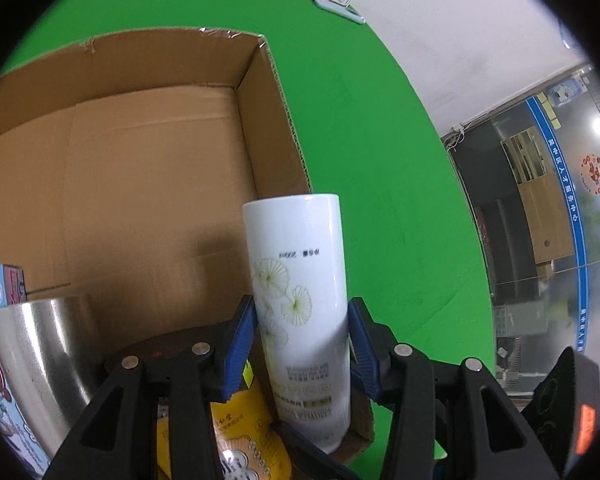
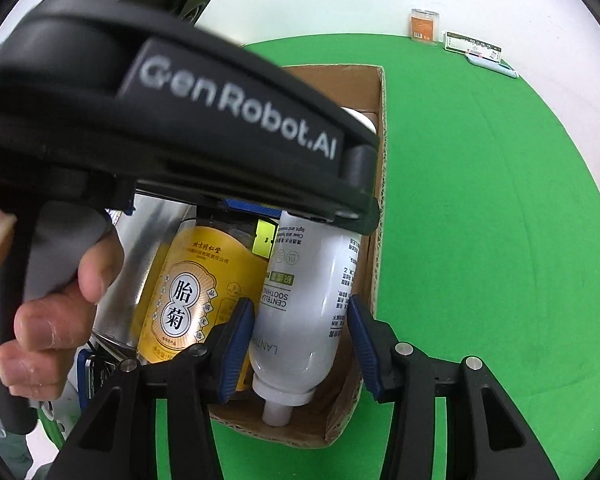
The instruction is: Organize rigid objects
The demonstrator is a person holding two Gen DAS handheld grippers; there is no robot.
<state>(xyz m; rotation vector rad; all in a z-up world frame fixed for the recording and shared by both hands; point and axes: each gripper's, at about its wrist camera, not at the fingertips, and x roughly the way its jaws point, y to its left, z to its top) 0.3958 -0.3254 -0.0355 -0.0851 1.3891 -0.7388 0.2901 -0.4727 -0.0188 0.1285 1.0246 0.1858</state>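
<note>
1. Left gripper (image 1: 302, 344): blue pads partly closed, clamping the white spray bottle (image 1: 300, 300) at mid-body.
2. Right gripper (image 2: 302, 344): pads grip the same bottle near its neck, nozzle toward the camera.
3. Bottle location: inside the cardboard box (image 1: 160, 152), against its right wall, beside a yellow jar (image 2: 192, 296) and steel bowl (image 1: 36, 356).
4. The box rests on a green mat (image 1: 380, 184).

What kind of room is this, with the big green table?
Probably an office or lab set up for recording. A round green table holds a cardboard box being packed, and glass doors with blue lettering stand behind.
</note>
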